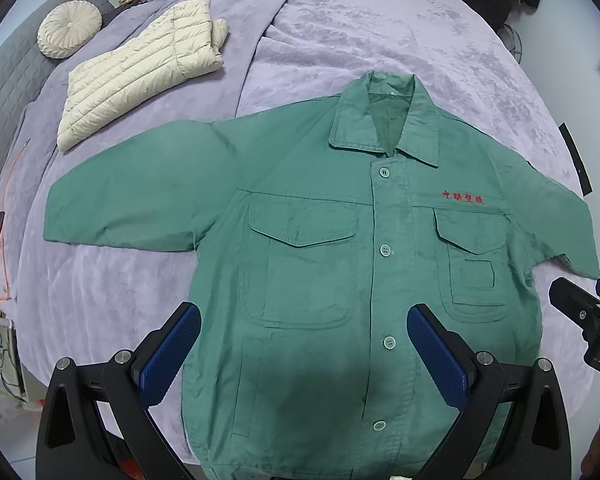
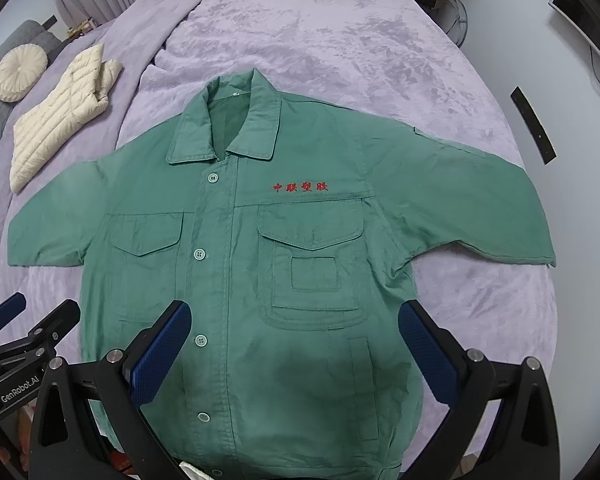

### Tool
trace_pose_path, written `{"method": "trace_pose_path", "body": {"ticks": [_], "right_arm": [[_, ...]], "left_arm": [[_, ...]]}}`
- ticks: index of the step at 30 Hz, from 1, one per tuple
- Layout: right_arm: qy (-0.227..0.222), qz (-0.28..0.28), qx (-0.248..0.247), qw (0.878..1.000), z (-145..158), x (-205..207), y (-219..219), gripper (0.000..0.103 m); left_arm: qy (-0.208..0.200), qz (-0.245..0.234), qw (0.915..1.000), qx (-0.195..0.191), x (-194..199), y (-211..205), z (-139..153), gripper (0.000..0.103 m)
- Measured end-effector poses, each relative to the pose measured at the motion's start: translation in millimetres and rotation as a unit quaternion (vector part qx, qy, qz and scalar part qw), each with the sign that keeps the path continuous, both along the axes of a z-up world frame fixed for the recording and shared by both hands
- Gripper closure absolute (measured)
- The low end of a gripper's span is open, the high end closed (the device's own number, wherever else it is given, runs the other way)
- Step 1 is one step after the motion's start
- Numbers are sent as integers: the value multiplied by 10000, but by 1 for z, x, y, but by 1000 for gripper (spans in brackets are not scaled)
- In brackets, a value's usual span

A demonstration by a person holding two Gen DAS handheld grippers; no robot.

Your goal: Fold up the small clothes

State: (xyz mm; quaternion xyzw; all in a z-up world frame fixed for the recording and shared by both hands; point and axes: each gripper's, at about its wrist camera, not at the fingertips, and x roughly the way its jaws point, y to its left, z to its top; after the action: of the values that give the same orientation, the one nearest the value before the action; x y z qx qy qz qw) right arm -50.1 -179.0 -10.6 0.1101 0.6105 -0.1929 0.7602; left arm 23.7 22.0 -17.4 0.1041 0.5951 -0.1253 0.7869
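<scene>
The shirt [image 1: 320,248] lay flat and face up on the bed [image 1: 340,40], buttoned, its hem at the near edge just under my tools and its collar [image 1: 384,120] pointing away toward the far side. Its long axis ran from hem to collar along the button line; the two short sleeves stuck out square to that, one toward the cream jacket [image 1: 140,76], the other toward the opposite edge. Spread like that, I judged it ready for a first fold, with nothing yet turned in.

I held both tools above the hem, apart from the cloth. My left fingers [image 1: 304,352] stood wide and empty, straddling the shirt's lower front beside the buttons. My right fingers [image 2: 296,352] were spread just as wide, gripping nothing, over the side with the red lettering [image 2: 300,187]. Holding one over each half would let me take both sides together.
</scene>
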Motion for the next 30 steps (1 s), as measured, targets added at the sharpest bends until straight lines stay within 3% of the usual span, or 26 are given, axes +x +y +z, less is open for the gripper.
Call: {"method": "trace_pose_path", "body": {"ticks": [30], "right_arm": [[167, -66, 69, 9998, -17, 8, 7, 0]], "left_arm": [[180, 28, 9998, -5, 9, 15, -19, 0]]}}
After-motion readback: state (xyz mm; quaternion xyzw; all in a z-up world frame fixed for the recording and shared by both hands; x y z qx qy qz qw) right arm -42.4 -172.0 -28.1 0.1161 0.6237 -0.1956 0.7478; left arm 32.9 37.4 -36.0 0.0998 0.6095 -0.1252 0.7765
